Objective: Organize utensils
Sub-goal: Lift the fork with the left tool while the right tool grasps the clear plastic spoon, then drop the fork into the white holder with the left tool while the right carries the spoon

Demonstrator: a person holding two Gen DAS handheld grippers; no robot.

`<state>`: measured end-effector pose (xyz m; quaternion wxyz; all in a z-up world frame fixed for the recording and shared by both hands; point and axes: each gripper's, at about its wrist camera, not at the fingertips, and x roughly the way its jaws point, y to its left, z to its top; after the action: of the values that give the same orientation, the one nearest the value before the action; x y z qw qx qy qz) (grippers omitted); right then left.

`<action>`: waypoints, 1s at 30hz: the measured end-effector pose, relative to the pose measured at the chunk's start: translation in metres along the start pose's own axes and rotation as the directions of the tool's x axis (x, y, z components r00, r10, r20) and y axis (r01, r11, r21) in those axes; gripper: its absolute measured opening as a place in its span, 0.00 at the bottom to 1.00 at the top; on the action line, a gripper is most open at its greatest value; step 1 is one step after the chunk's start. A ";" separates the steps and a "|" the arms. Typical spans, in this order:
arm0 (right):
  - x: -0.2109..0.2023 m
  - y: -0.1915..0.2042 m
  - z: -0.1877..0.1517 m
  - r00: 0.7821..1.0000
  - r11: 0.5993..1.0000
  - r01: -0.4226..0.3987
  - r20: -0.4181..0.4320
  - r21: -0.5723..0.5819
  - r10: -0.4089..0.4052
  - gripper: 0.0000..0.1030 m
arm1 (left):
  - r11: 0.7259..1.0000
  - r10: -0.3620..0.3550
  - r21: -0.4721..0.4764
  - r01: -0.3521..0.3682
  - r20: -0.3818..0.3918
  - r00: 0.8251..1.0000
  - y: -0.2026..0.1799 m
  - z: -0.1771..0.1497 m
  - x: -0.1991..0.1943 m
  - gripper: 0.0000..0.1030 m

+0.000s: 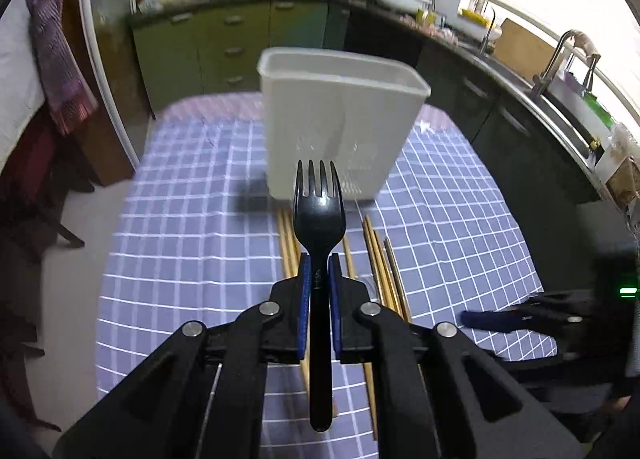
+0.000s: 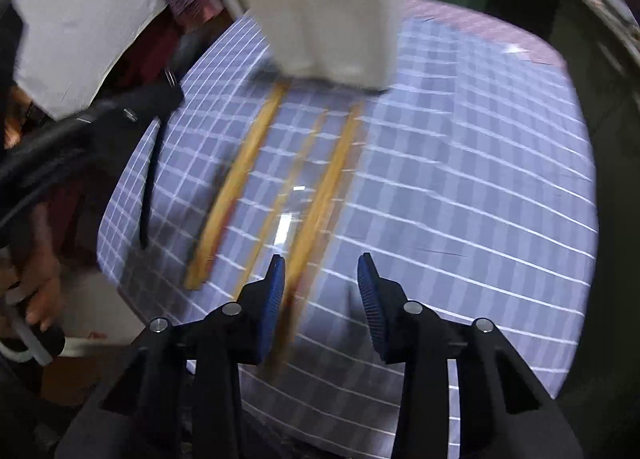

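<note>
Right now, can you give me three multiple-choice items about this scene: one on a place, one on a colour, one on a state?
1. Where do the chopsticks lie?
A. inside the bin
B. on the cloth, in front of the bin
C. in the sink

2. What colour is the fork?
A. black
B. white
C. yellow

3. What is the left gripper doing?
A. open and empty
B. shut on a chopstick
C. shut on the fork

Answers:
1. B: they lie flat on the checked cloth, nearer the camera than the white bin.
2. A: head and handle are black.
3. C: its blue pads press both sides of the fork's handle.
</note>
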<state>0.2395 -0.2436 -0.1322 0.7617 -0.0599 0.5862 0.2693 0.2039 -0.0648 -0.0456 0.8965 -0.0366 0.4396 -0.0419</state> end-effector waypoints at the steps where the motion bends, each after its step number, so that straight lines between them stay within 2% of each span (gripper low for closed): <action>1: 0.008 0.006 0.006 1.000 1.000 0.001 -0.022 -0.004 -0.001 0.26 | 1.000 0.003 0.001 -0.003 0.012 1.000 0.006 -0.004 -0.007 0.08; 3: 0.019 0.014 0.014 0.999 1.000 0.015 -0.049 -0.014 -0.016 0.21 | 1.000 -0.001 0.003 0.001 0.015 1.000 0.014 -0.004 -0.013 0.08; 8: 0.041 0.014 0.026 0.992 1.000 0.020 -0.124 0.010 -0.018 0.21 | 1.000 -0.022 -0.009 0.022 0.003 1.000 0.024 -0.009 -0.015 0.08; 20: 0.066 0.017 0.042 0.983 0.999 0.029 -0.181 0.018 -0.026 0.20 | 0.999 -0.042 -0.014 0.042 -0.011 0.999 0.036 -0.019 -0.013 0.08; 24: 0.069 0.021 0.045 0.981 1.000 0.021 -0.193 0.018 -0.017 0.16 | 0.999 -0.039 -0.010 0.039 -0.016 0.999 0.037 -0.020 -0.013 0.08; 28: 0.079 0.014 0.043 0.968 0.997 -0.045 -0.242 0.066 0.060 0.14 | 0.999 -0.041 -0.006 0.041 -0.021 0.999 0.037 -0.023 -0.013 0.09; 30: 0.079 0.009 0.043 0.968 0.994 -0.063 -0.237 0.085 0.081 0.12 | 0.999 -0.043 -0.004 0.042 -0.022 0.999 0.037 -0.022 -0.014 0.09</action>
<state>0.2856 -0.1917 -0.1900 0.6765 -0.0413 0.6860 0.2647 0.1793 -0.0270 -0.0522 0.8904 -0.0471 0.4487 -0.0606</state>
